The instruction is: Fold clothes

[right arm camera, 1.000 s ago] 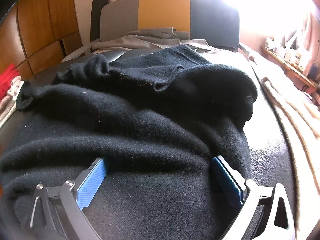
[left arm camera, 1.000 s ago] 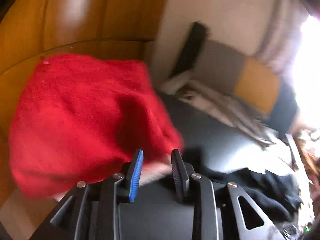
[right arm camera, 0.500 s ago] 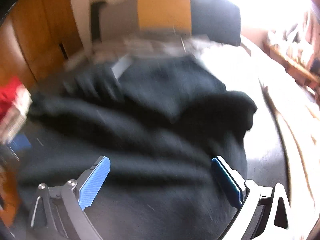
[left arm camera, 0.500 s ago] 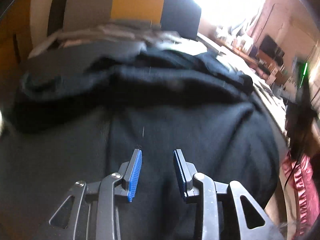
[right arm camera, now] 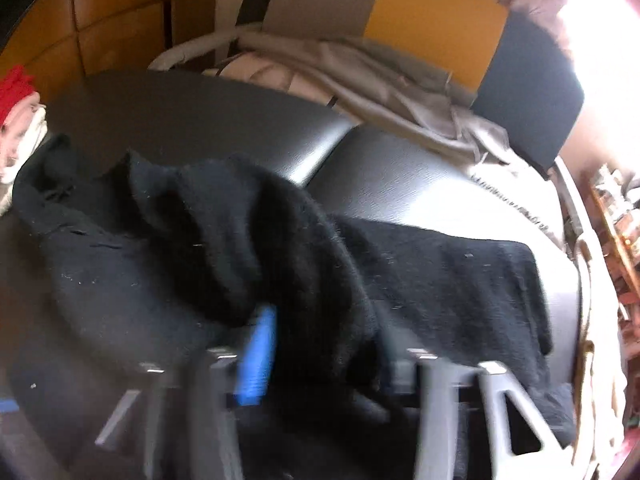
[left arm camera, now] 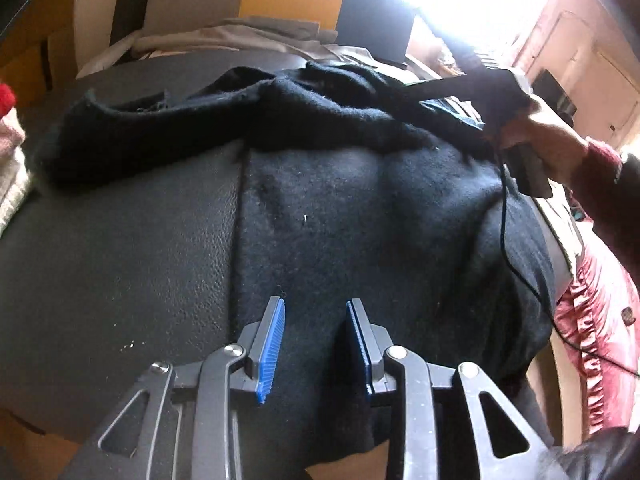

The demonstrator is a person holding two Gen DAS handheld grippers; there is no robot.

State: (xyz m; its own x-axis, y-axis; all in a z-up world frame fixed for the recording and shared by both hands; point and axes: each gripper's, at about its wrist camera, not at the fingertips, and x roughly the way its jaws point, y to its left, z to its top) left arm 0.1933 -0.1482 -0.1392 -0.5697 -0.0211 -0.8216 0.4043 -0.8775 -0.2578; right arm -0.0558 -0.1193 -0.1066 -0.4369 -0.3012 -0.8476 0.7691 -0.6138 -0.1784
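Note:
A black fleece garment (left arm camera: 360, 208) lies spread on a dark leather surface (left arm camera: 112, 264). My left gripper (left arm camera: 316, 312) hovers over its near edge, fingers a little apart with nothing between them. In the right wrist view the same black garment (right arm camera: 248, 236) is bunched between the fingers of my right gripper (right arm camera: 320, 344), which is shut on a fold and lifts it. In the left wrist view the right gripper and its hand (left arm camera: 532, 136) hold the garment's far right corner.
Grey and beige clothes (right arm camera: 360, 76) lie piled at the back by a grey, yellow and black backrest (right arm camera: 432, 28). A red garment (right arm camera: 14, 88) on a pale stack sits at the far left. Wooden panels (right arm camera: 112, 20) stand behind. A cable (left arm camera: 520, 272) hangs at the right.
My left gripper swung away from the red garment to the black one. My right gripper closed from wide open onto a fold of the black garment and pulled it up.

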